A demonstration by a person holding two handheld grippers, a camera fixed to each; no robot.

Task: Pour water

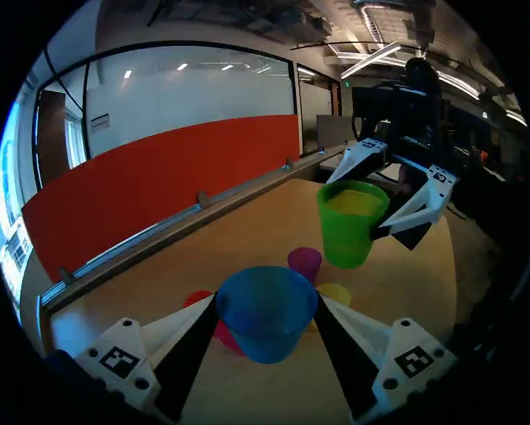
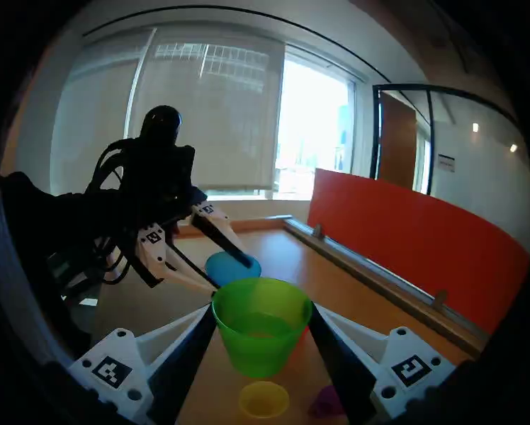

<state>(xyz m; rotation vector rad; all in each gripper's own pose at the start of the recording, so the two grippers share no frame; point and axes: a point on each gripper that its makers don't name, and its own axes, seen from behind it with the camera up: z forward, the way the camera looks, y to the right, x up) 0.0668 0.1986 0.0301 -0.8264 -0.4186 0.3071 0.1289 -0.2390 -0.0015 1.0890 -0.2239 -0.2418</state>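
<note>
The right gripper [image 2: 261,313] grasps the green cup [image 2: 260,343] mid-wall above the table [image 1: 258,219]. The left gripper [image 1: 266,303] clasps the blue cup [image 1: 266,329]. The thin plastic probably flexes and slips, so a gentle squeeze suits it.

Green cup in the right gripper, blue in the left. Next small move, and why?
Probably move the right gripper closer, until its green plastic cup has its rim over the blue plastic cup in the left gripper, before any tilt. The green cup is upright, seems to hold liquid, and is apart from the blue one, so tilting now would likely spill onto the wooden table.
</note>
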